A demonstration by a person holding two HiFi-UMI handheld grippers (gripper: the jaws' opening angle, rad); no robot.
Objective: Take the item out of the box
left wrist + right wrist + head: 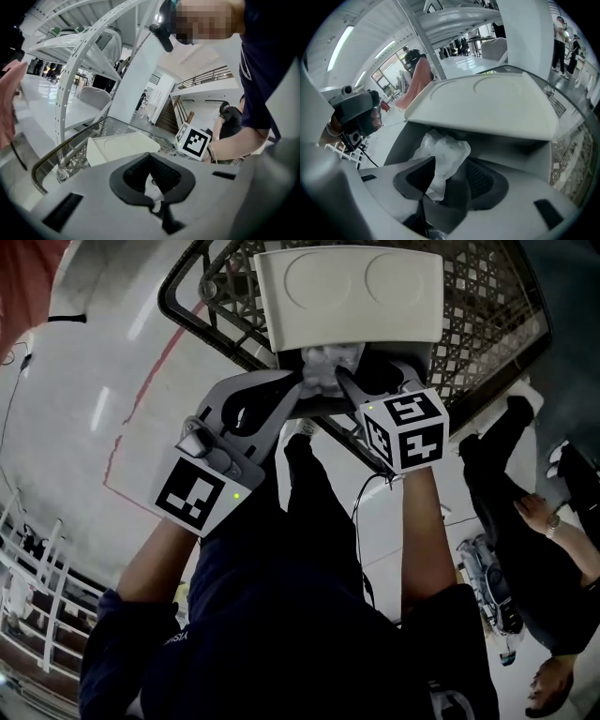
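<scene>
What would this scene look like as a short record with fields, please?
Box: white, lid up, on a mesh cart
Bag: crumpled clear plastic, at the box's mouth
Left hand-held gripper: closed on a bit of the bag
Right hand-held gripper: open, bag between its jaws, not pinched

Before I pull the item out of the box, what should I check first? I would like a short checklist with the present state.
1. Beige plastic box lid raised: ok.
2. Crumpled clear plastic bag reachable under the lid: ok.
3. Right gripper closed on bag: not ok; jaws apart, bag between them.
4. Left gripper holding bag: cannot tell.
5. Box resting on black wire-mesh basket: ok.
</scene>
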